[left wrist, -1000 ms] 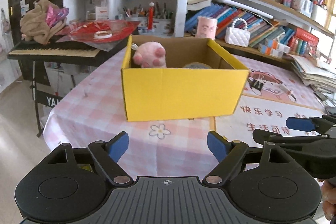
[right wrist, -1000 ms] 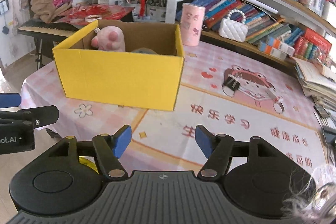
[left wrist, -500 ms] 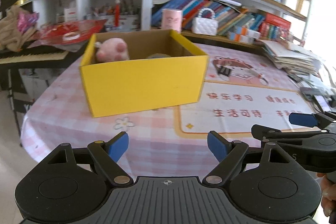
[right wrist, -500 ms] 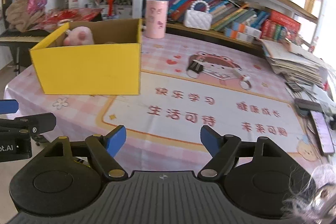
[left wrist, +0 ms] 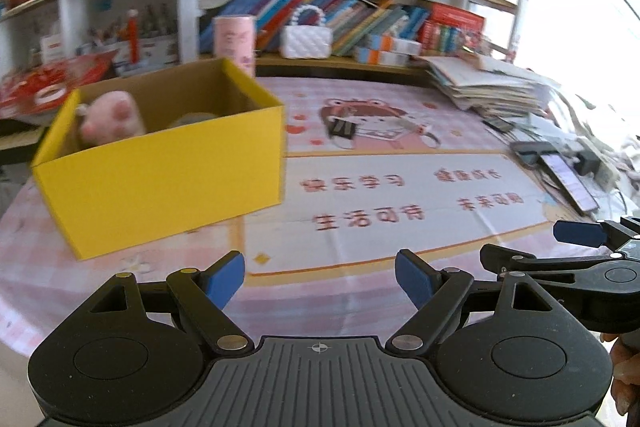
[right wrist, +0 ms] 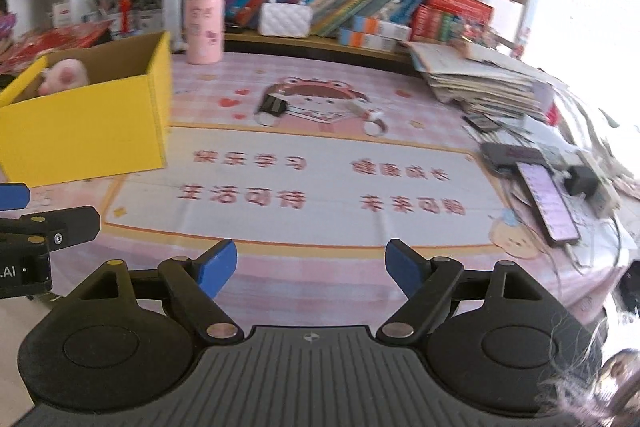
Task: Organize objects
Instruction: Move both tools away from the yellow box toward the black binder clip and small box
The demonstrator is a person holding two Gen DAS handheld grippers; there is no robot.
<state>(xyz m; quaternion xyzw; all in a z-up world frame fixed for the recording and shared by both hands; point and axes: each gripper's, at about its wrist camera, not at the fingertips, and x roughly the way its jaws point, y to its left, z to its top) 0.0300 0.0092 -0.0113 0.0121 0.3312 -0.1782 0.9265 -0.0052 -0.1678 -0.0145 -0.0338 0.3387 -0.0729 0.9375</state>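
A yellow cardboard box [left wrist: 168,179] stands on the left of the table, with a pink plush toy [left wrist: 112,119] and a grey object inside. In the right wrist view the box [right wrist: 88,123] is at the far left. A black binder clip [right wrist: 274,105] and a small white ring-shaped item [right wrist: 376,125] lie on the cartoon print beyond the box. My left gripper [left wrist: 320,281] is open and holds nothing, above the table's near edge. My right gripper [right wrist: 310,267] hangs beside it on the right, jaws opening, nothing between them.
A pink cup [right wrist: 204,27] stands behind the box. A phone [right wrist: 548,203], cables and a stack of papers [right wrist: 480,79] crowd the table's right side. Bookshelves with a white handbag [right wrist: 284,19] run along the back. The pink printed tablecloth [right wrist: 320,179] covers the table.
Both views have swung to the right, so the yellow box slid to the left and the table's right side came into view. The right gripper's jaws have spread wider.
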